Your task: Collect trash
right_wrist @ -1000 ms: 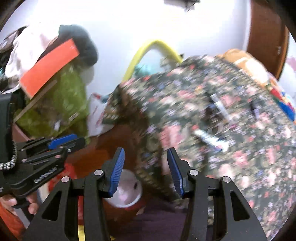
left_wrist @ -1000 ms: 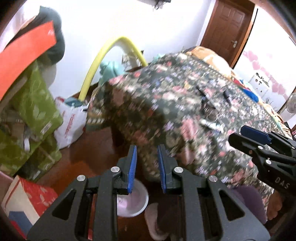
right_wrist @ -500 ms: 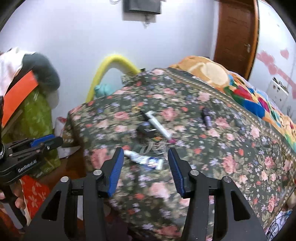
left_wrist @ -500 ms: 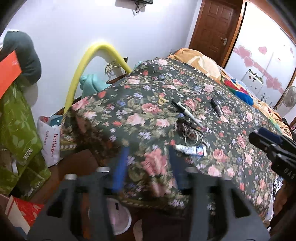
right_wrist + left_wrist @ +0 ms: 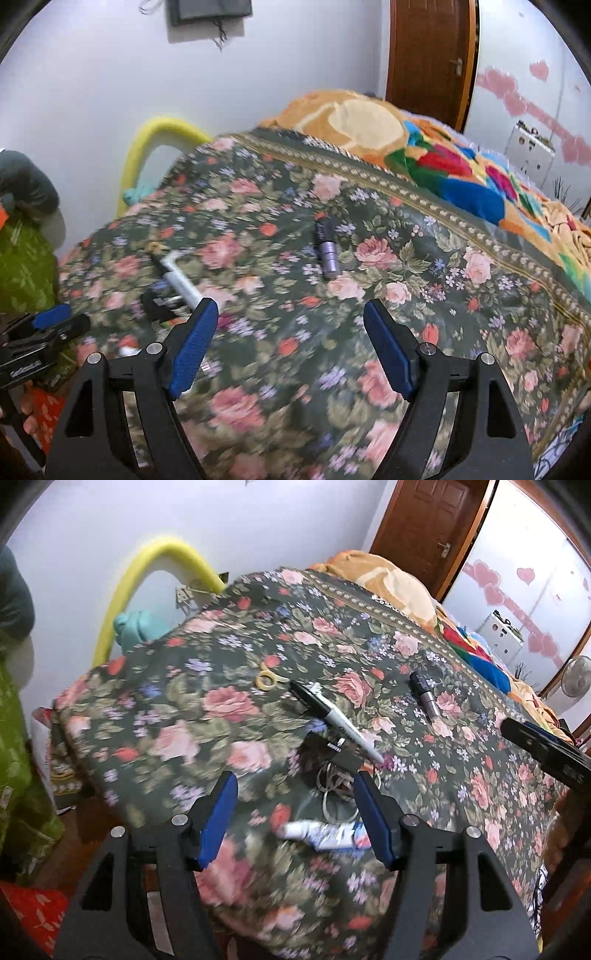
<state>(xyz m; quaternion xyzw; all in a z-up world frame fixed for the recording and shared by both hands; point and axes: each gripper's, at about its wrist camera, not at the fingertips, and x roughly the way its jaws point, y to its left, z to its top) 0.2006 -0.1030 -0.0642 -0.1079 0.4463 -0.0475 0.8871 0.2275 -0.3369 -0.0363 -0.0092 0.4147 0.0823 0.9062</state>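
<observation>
Our left claw stood with its jaws apart after just opening, nothing between the pads, hovering above the flattened tube, which lay on the floral bedspread near the bed's near edge. We judged that tube light, soft and slightly slick, best pinched across its flat middle. Just beyond the tube lay a loop of thin cord, limp and likely to snag, and a black clip. Beyond the tube again rested the marker, stiff and prone to roll. Our right claw had also just been opening, jaws wide and empty; the dark cylinder lay well right of the tube, rigid and easiest gripped mid-barrel.
</observation>
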